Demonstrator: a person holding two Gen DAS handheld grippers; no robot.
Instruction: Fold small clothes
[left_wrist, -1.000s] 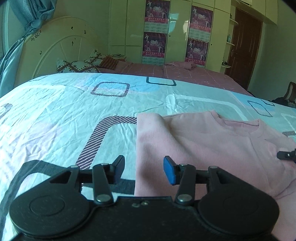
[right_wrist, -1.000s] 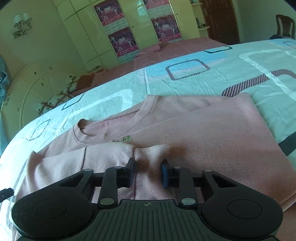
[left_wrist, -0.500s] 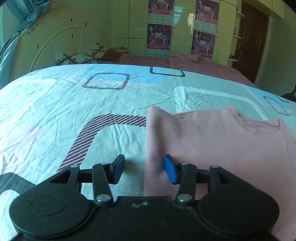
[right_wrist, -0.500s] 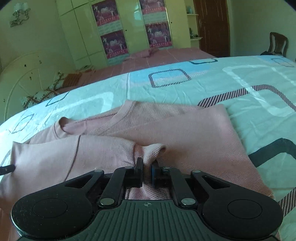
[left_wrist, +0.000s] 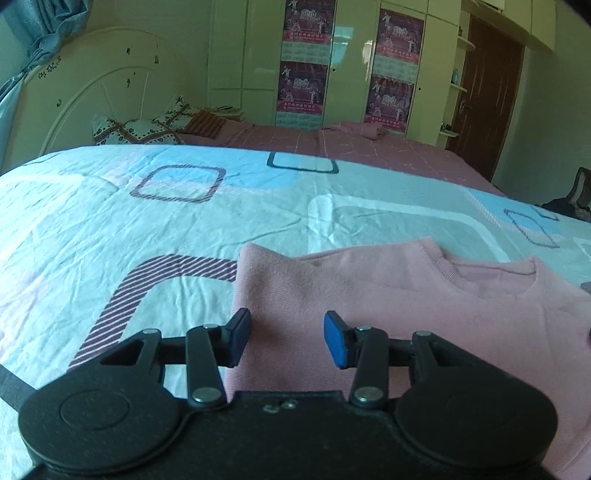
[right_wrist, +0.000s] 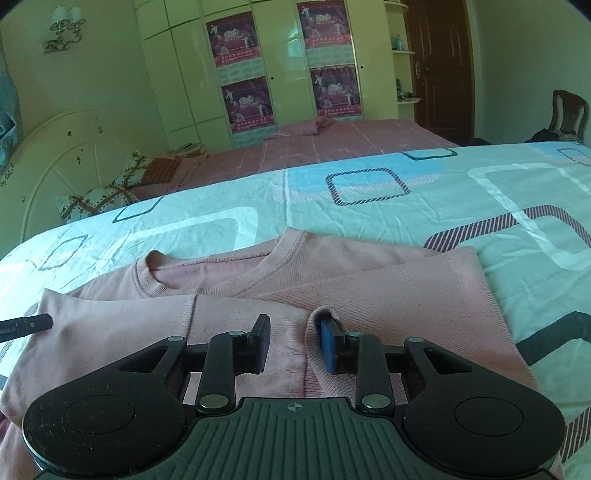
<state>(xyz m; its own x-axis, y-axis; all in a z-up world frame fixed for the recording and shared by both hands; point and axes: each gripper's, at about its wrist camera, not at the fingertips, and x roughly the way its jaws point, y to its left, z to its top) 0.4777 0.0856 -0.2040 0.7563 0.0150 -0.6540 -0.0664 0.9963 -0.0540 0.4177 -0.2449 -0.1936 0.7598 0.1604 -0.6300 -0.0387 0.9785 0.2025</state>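
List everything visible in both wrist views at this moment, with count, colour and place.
Knit sweater: one, pink, flat on the bedsheet, sleeve cuff at the right gripper.
Patterned bedsheet: one, pale blue-white, covering the near bed.
Far bed cover: one, pink, behind.
Pillows: two or so, patterned, by the headboard.
Posters: four, purple, on the wardrobe doors.
Door: one, dark brown.
Left gripper: black, closing over the sweater's edge.
Right gripper: black, opening, cuff draped over one finger.

Patterned bedsheet (left_wrist: 184, 229), pale blue with striped squares. Cream arched headboard (left_wrist: 110, 96). Patterned pillows (left_wrist: 136, 129) at head. Pink cover (right_wrist: 332, 147) beyond. Wardrobe doors with posters (left_wrist: 306, 59). Dark wooden door (right_wrist: 439, 62). Wooden chair (right_wrist: 569, 110). Wall lamp (right_wrist: 64, 29).
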